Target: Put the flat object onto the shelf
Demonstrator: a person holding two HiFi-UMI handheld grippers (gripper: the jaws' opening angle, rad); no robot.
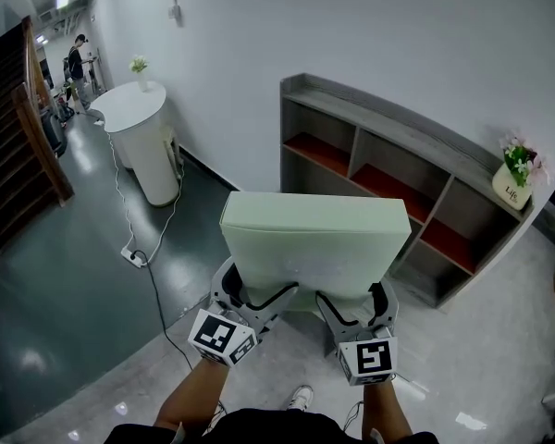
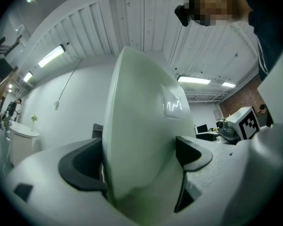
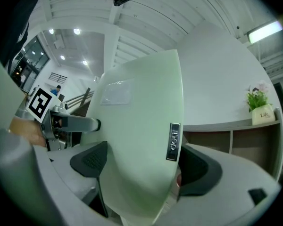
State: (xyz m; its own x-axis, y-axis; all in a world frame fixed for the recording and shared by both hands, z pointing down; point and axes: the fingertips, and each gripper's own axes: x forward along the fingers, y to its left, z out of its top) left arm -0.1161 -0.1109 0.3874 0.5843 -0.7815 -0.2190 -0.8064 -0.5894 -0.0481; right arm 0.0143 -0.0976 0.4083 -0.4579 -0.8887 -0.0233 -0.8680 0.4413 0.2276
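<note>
Green flat object (image 1: 314, 239), in left tongs (image 1: 256, 296), right tongs (image 1: 354, 302)

Before me: flat object (image 1: 314, 234), left tool (image 1: 257, 302) and right tool (image 1: 349, 309) at its near edge; shelf (image 1: 379, 109) behind it; flower pot (image 1: 511, 185) on shelf's right end.

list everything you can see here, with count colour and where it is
flat object: one, pale green, held up in front of the shelf
shelf: one, grey with red compartment floors, against the white wall
flower pot: one, cream, on the shelf top at its right end
round stand: one, white, by the wall at left
vase: one, white, on the round stand
power strip: one, white, on the dark floor
staircase: one, brown, far left
person: one, dark clothes, far off
left claw: grey, shut on the flat object's near edge
right claw: grey, shut on the same edge
</note>
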